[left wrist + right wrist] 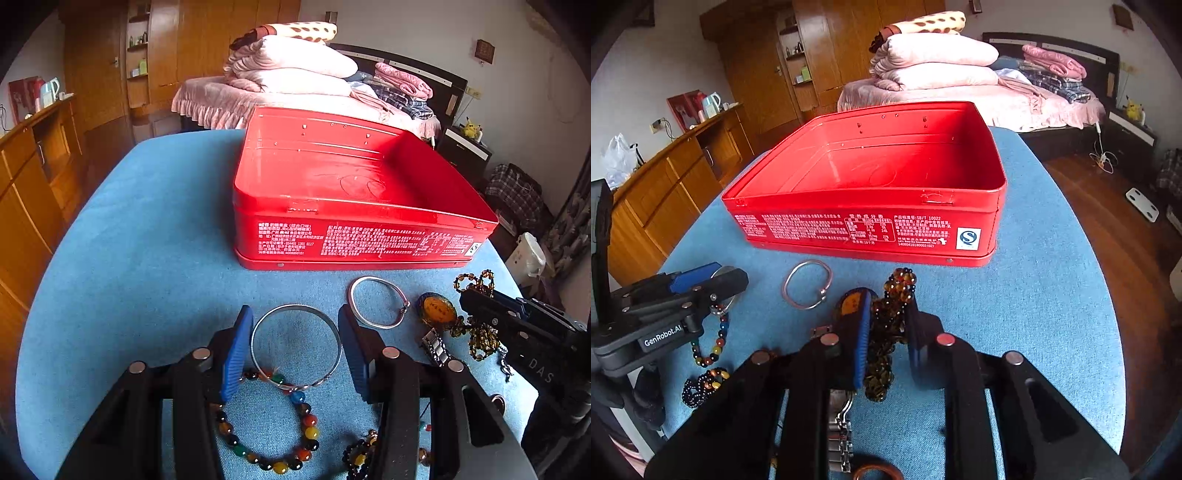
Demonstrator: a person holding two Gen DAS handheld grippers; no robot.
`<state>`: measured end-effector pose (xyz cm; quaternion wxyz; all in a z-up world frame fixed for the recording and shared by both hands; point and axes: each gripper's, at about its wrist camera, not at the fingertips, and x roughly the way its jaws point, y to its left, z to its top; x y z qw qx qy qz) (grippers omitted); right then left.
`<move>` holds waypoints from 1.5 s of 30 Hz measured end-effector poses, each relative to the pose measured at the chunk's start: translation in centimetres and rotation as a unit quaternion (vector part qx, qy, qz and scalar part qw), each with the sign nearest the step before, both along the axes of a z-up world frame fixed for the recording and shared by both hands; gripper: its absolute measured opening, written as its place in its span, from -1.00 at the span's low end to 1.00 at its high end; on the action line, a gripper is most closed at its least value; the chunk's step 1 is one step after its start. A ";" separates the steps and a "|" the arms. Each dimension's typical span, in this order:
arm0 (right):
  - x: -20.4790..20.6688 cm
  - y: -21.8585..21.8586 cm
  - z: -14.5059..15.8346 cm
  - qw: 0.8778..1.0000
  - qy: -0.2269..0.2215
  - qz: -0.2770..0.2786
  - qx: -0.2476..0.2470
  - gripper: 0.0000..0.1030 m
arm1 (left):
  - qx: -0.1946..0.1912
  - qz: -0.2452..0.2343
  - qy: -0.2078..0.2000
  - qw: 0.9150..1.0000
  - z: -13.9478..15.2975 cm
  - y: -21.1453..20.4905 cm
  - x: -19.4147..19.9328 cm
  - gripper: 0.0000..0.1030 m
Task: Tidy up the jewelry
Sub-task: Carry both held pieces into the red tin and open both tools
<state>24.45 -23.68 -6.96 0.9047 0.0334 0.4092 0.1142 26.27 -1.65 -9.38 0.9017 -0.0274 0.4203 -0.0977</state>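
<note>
The right gripper (886, 332) is being squeezed on the brown bead necklace (886, 332). Its 2 blue pads are pressing the beads from both sides, so the necklace is being held. The left gripper (295, 343) is being held about half open around the wide silver bangle (295, 347). The bangle is sitting snugly between the pads, but it cannot be told if it is being pinched or only framed.

The red tin (354, 192) is waiting with no lid, at 12 o'clock from both grippers. Nothing is lying in it. To do this step well, the necklace is probably best lifted slowly, straight up, so the loose beads are not being dragged over the amber pendant (437, 308) and the metal watch band (840, 432) lying right beside it. The beads may be hooked on the pendant; that cannot be told. Then the necklace is being carried, it seems, toward 12 o'clock and over the tin wall.

More jewelry is lying on the blue cloth (1052, 277): a thin silver bracelet (808, 284) at 10 o'clock from the right gripper, and a bracelet of colored beads (273, 424) at 6 o'clock from the bangle.

The cloth is looking soft and a bit fuzzy, so small pieces are likely being caught by it. Behind the table a bed (960, 99) is being piled with pink blankets, and wooden cupboards (665, 195) are standing at 9 o'clock.
</note>
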 end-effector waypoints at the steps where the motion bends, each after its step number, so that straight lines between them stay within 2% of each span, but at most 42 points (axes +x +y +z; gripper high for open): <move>1: -0.1 -0.1 0.3 1.000 -0.005 0.002 0.005 -0.67 | -0.002 -0.001 -0.001 1.000 0.2 0.0 0.0 -0.08; 13: 0.4 -0.9 5.0 0.998 -0.052 0.000 0.035 -0.68 | -0.019 -0.014 -0.048 0.999 4.8 -0.6 0.0 -0.08; 18: 1.9 -1.4 6.9 0.996 -0.072 0.000 0.046 -0.68 | -0.025 -0.015 -0.062 0.998 6.3 -1.3 1.8 -0.08; 25: 5.0 -2.1 8.8 0.991 -0.114 -0.011 0.067 -0.67 | -0.042 -0.006 -0.075 0.996 6.4 -1.6 5.1 -0.08; 29: 6.9 -1.9 7.9 0.990 -0.120 -0.022 0.063 -0.67 | -0.031 0.007 -0.080 0.996 5.4 -1.9 7.0 -0.08; 37: 10.0 -2.2 4.3 0.996 -0.064 -0.036 0.059 -0.61 | -0.019 0.033 -0.054 0.998 3.4 -1.6 9.2 -0.05; 39: 9.6 -1.9 4.3 0.996 -0.063 -0.034 0.055 -0.59 | -0.017 0.032 -0.054 0.998 3.4 -1.6 8.9 0.07; 45: 7.7 -1.6 4.9 0.996 -0.077 -0.039 0.035 -0.26 | -0.006 0.032 -0.070 0.997 4.2 -1.3 7.2 0.34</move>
